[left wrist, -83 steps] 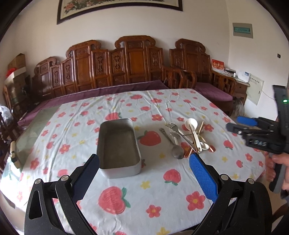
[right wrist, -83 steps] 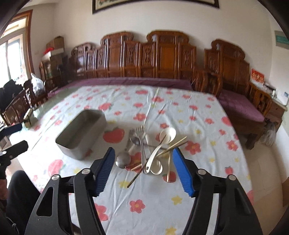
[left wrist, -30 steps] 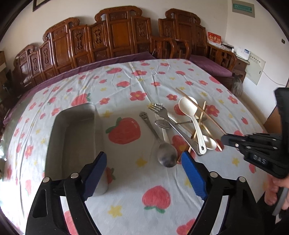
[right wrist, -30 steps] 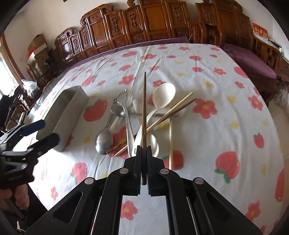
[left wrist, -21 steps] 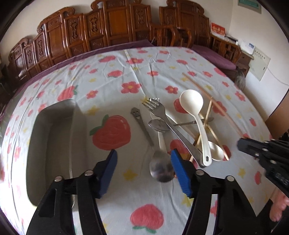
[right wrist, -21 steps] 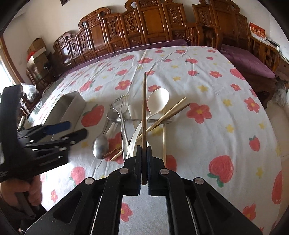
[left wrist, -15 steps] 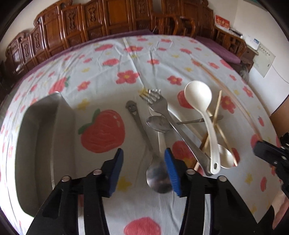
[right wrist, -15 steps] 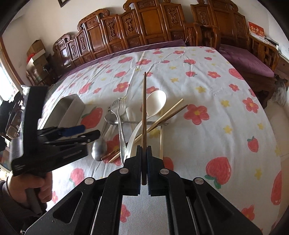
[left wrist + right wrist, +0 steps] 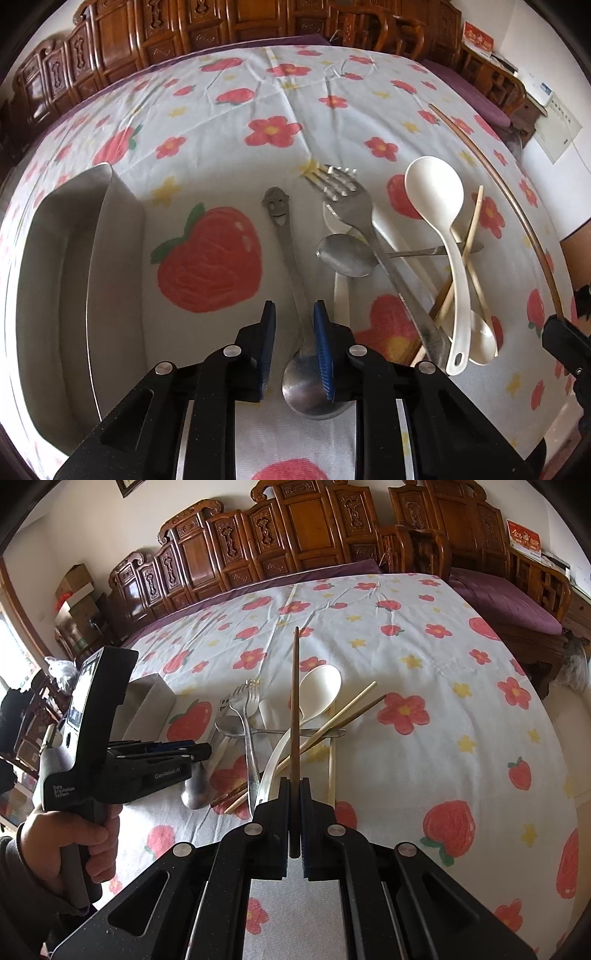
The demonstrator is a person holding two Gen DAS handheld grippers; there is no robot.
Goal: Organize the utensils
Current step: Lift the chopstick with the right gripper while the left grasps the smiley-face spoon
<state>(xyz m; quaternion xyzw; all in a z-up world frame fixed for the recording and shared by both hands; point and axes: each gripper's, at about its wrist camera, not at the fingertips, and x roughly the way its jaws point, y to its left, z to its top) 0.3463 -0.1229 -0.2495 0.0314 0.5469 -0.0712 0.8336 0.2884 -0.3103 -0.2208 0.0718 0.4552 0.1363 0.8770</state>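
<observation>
Left hand-held gripper (image 9: 294,341) is closing around smiley-handled metal spoon (image 9: 291,280) on the bench (image 9: 332,74), pads not yet pressing; right hand-held gripper (image 9: 294,816) is clamping dark chopstick (image 9: 294,716).

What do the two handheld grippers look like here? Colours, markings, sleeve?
Both are matte black, speckled plastic with silver pivot screws. The left gripper has ribbed blue pads; its body, seen from the right wrist, has white "GenRobot.AI" and "Data Acquisition System" lettering and a lit screen. The right gripper matches. The left hand shows a grey sleeve cuff.
</observation>
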